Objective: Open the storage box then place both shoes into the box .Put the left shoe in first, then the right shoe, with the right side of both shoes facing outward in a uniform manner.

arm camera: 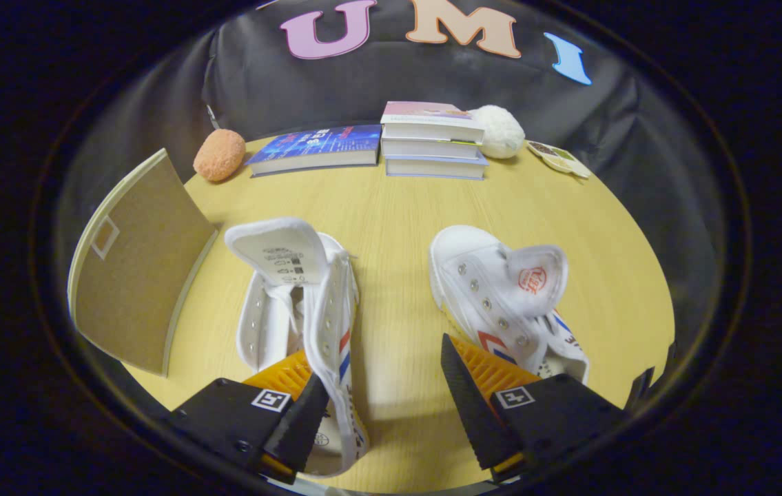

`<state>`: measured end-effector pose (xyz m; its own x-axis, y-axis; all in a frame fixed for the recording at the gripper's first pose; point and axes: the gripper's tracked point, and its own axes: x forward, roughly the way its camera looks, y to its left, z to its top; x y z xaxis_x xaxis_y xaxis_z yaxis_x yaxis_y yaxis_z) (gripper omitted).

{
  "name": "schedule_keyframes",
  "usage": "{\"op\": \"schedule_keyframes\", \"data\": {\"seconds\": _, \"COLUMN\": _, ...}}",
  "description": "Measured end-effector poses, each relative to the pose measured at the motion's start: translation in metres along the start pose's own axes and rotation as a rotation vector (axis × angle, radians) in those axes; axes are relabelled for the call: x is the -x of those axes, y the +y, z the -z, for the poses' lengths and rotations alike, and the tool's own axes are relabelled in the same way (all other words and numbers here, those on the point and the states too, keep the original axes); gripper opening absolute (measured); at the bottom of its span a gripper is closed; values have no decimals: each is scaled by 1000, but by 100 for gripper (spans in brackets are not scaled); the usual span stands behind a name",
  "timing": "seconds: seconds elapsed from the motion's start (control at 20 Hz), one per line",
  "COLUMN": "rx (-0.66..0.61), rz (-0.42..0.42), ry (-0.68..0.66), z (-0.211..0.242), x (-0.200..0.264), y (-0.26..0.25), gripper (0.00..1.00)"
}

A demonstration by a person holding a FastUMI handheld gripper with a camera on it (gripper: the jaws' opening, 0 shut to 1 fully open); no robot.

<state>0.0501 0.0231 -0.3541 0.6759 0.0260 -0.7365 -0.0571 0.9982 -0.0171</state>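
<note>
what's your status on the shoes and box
Gripper open, one finger inside the near shoe. Second shoe on the table beside it. Box lid raised alongside. Nothing blocking.

Even, fairly bright light from overhead falls on the round pale-wood worktop [397,207], which shows no hard glare. Soft shadows lie on the wood: a dim patch between the tool's [384,406] spread fingers and faint ones close under the two white canvas high-top shoes [308,303]. The white canvas is bright but keeps its stitching and eyelets. Fisheye distortion is strong: the worktop's rim bows and the upright brown cardboard lid panel [136,275] curves. Focus is crisp at centre; the stacked pale-covered books [432,138] are a little softer, and detail fades into darkness toward the rim, where the black cloth wall [280,83] falls off dimly.
</note>
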Motion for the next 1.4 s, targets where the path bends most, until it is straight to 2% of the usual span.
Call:
{"op": "schedule_keyframes", "data": {"seconds": 0.1, "rx": 22, "rz": -29, "ry": -28, "z": -5, "x": -9, "y": 5, "gripper": 92}}
{"op": "schedule_keyframes", "data": {"seconds": 0.2, "rx": 43, "rz": -62, "ry": -54, "z": -7, "x": -14, "y": 14, "gripper": 84}}
{"op": "schedule_keyframes", "data": {"seconds": 0.35, "rx": 51, "rz": -52, "ry": -80, "z": -6, "x": -13, "y": 15, "gripper": 72}}
{"op": "schedule_keyframes", "data": {"seconds": 0.55, "rx": -42, "rz": -87, "ry": -84, "z": -4, "x": -12, "y": 15, "gripper": 73}}
{"op": "schedule_keyframes", "data": {"seconds": 0.6, "rx": -75, "rz": -146, "ry": -94, "z": -2, "x": -15, "y": 30, "gripper": 51}}
{"op": "schedule_keyframes", "data": {"seconds": 0.65, "rx": -78, "rz": -169, "ry": -105, "z": -2, "x": -14, "y": 38, "gripper": 30}}
{"op": "schedule_keyframes", "data": {"seconds": 0.7, "rx": -59, "rz": -147, "ry": -131, "z": -6, "x": -15, "y": 35, "gripper": 9}}
{"op": "schedule_keyframes", "data": {"seconds": 0.85, "rx": -44, "rz": -93, "ry": -126, "z": -7, "x": -10, "y": 36, "gripper": 3}}
{"op": "schedule_keyframes", "data": {"seconds": 1.15, "rx": -18, "rz": 11, "ry": -144, "z": -12, "x": -5, "y": 40, "gripper": 2}}
{"op": "schedule_keyframes", "data": {"seconds": 1.4, "rx": 91, "rz": 146, "ry": -153, "z": -23, "x": 7, "y": 47, "gripper": 2}}
